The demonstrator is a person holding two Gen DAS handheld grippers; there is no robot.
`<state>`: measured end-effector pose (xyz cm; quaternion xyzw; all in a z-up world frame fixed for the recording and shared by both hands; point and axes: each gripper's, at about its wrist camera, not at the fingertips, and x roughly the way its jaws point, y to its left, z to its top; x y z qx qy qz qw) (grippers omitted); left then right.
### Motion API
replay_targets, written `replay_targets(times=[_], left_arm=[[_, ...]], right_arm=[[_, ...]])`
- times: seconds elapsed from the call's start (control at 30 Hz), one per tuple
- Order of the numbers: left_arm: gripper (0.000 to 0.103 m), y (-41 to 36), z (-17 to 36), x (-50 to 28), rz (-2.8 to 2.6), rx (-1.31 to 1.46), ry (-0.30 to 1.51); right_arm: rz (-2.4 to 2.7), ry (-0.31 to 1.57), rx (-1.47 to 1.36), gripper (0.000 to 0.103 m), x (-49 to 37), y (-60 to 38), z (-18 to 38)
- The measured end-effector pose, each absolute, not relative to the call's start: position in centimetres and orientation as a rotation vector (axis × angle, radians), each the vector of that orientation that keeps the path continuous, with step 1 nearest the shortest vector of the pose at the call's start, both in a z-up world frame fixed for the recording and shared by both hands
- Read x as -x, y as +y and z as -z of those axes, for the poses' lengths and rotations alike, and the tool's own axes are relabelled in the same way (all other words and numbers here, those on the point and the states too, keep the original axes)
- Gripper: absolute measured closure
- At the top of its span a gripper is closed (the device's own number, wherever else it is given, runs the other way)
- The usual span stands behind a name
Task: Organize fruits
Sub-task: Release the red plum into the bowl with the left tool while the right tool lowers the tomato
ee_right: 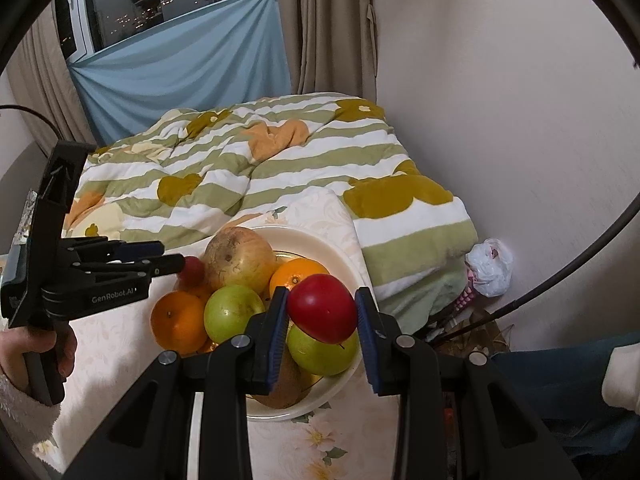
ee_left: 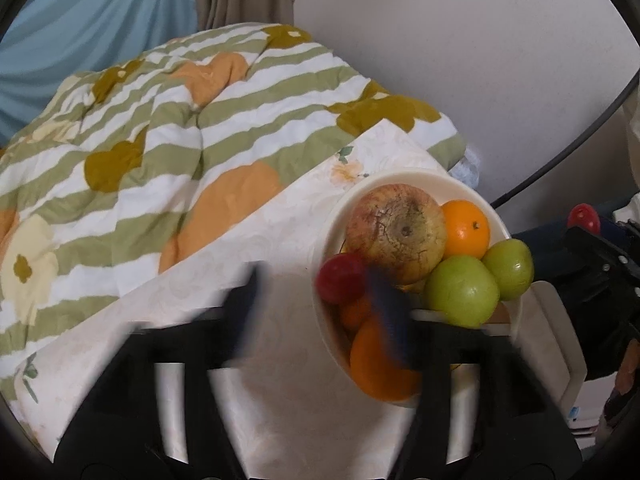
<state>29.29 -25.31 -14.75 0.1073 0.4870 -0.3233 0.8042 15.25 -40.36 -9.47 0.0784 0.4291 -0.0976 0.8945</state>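
Now my right gripper (ee_right: 322, 326) clenches a glossy red plum (ee_right: 322, 307) at lower centre, above the cream round bowl (ee_right: 320, 240) of mixed fruit. My left gripper (ee_left: 320, 312), jaws spread and empty, sits beside a second red plum (ee_left: 340, 283) at the bowl's left edge.

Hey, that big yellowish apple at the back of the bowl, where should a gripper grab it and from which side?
Grip the big apple across its widest middle, coming down from above. It sits highest in the bowl, so its top and far side are free, while an orange and a green fruit crowd its lower near sides.
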Motion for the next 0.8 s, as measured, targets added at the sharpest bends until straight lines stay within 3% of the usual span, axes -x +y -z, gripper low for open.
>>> replay_targets(times=[0.8], left_arm=[[0.0, -14.7, 10.0, -21.4, 0.364, -0.134, 0.977]], right_arm=[[-0.097, 0.878, -0.073, 0.072, -16.4, -40.1, 11.9]])
